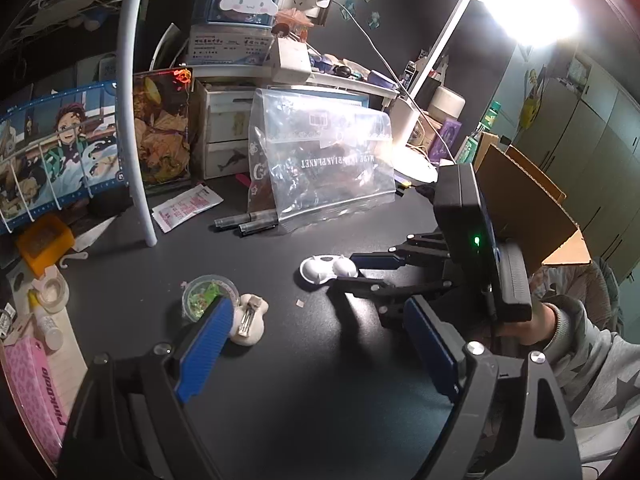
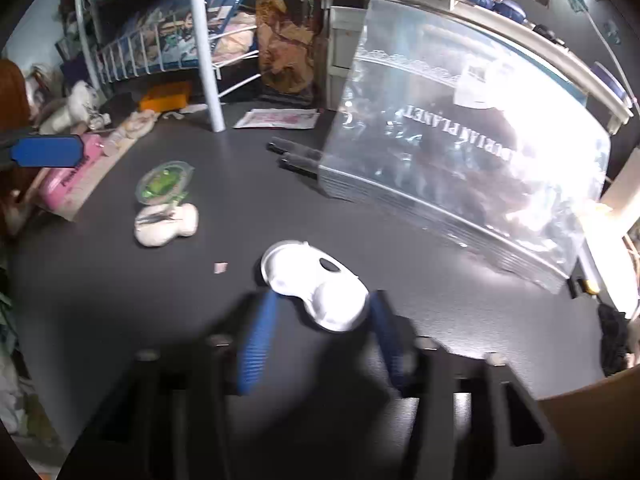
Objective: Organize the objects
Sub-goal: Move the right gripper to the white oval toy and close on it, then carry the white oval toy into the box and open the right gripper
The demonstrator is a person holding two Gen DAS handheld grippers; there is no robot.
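- The right gripper [image 2: 320, 320] reaches the white two-cup case [image 2: 316, 284] lying flat on the dark desk [image 2: 280, 208]; its blue pads [image 2: 256, 344] flank the near cup, but motion blur hides whether they press on it, so I cannot tell if it is grasped.
- In the left wrist view the right gripper's [image 1: 352, 270] arms cover the case's [image 1: 326, 270] right end, and only part of the case shows.
- The left gripper [image 1: 316, 344] hangs over bare desk [image 1: 320, 400] with its fingers spread wide and nothing between them; its left pad [image 1: 206, 350] overlaps a round clear cup of green bits [image 1: 204, 294] and a cream soft shape with a metal clip [image 1: 250, 322].
- A sleeve with star prints [image 1: 592, 376] and the hand at the right gripper's handle are cut off at the picture edge.
- The clear plastic bag [image 1: 320, 172] stands behind the case, well apart; its print reads reversed, roughly "MADE IN … PLANET", the middle unclear. Dark contents inside cannot be made out.
- Two grey pens [image 1: 244, 222] lie just beside the bag, their far ends hidden under it.
- A pink case [image 1: 40, 392] at the left edge reads "pinkDojo".
- The lamp glare [image 1: 528, 8] washes out the upper right.
- Text on the white sachet [image 1: 186, 206] and the shelf boxes is too small to read.
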